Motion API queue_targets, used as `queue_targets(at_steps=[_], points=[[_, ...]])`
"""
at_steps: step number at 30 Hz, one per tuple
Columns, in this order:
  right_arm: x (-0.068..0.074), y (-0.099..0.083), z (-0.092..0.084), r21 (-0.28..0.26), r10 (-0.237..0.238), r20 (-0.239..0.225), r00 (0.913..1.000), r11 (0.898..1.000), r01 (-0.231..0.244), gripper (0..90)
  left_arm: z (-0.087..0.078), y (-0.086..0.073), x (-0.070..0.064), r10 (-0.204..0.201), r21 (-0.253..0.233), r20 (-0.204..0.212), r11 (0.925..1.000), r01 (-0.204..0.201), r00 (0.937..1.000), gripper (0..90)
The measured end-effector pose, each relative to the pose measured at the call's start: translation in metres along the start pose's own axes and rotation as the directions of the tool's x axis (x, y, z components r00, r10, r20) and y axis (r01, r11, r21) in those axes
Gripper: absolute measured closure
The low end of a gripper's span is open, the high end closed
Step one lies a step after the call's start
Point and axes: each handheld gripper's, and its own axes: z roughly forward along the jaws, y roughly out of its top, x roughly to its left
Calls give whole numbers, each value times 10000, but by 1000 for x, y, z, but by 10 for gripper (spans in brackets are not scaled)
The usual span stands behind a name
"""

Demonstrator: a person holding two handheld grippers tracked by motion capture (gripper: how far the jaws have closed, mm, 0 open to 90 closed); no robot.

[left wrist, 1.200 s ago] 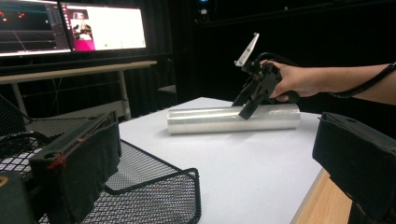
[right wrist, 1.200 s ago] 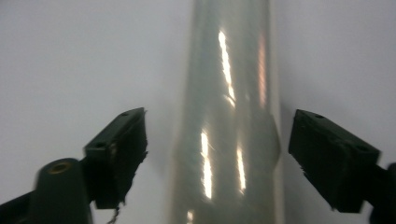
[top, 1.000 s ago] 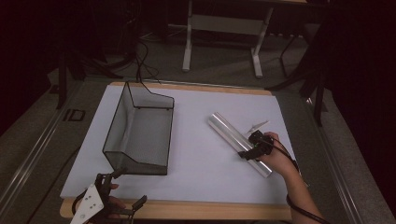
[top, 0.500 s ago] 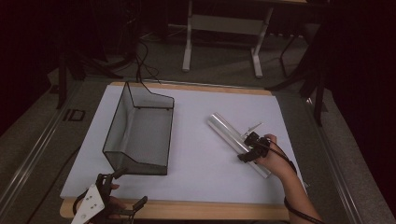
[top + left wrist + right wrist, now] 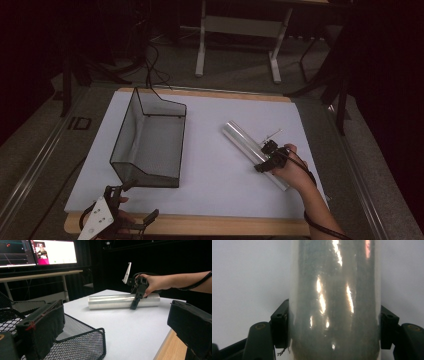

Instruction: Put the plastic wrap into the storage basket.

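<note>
We see a white sheet (image 5: 210, 150) covering the wooden table (image 5: 225, 225), with a black wire-mesh basket (image 5: 150, 137) lying on its left half and a clear, shiny roll of film (image 5: 247, 145) lying slantwise on the right half, well apart from the basket. The right gripper (image 5: 267, 157) sits over the near part of the roll; in the right gripper view its jaws stand on either side of the roll (image 5: 334, 300), right against its flanks, though we cannot tell whether they press it. In the left gripper view the roll (image 5: 117, 301) lies flat on the sheet with that gripper (image 5: 136, 296) straddling it. The left gripper (image 5: 127, 210) is at the near left edge of the table, just in front of the basket's near end, and its jaws stand wide apart with nothing between them. Beyond the table, monitors (image 5: 37, 251) glow on a desk; whatever is written on them is too small for us to read. On the floor left of the table we make out the marking "ID" (image 5: 79, 123).
</note>
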Motion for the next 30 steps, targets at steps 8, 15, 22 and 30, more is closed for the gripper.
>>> queue_targets(at_steps=[8, 15, 22, 30], points=[[8, 0, -3, -56, 774, 159, 9969, 9970, -773, 322, -2, 1, 1, 3, -56, -72, 10000, -3, 10000, 16], [10, -1, -16, -572, 1240, 318, 9918, 9909, -1221, 322, -2, 1, 1, 40, -82, -77, 10000, -41, 10000, 16], [14, 7, -45, -1224, 1711, 337, 9847, 9785, -1658, 322, -2, 1, 1, 67, -115, -86, 9999, -68, 9999, 15], [31, 22, -68, -1148, 1716, 882, 9812, 9802, -1611, 322, -2, 2, 1, 72, -157, -63, 9998, -73, 10000, 16]])
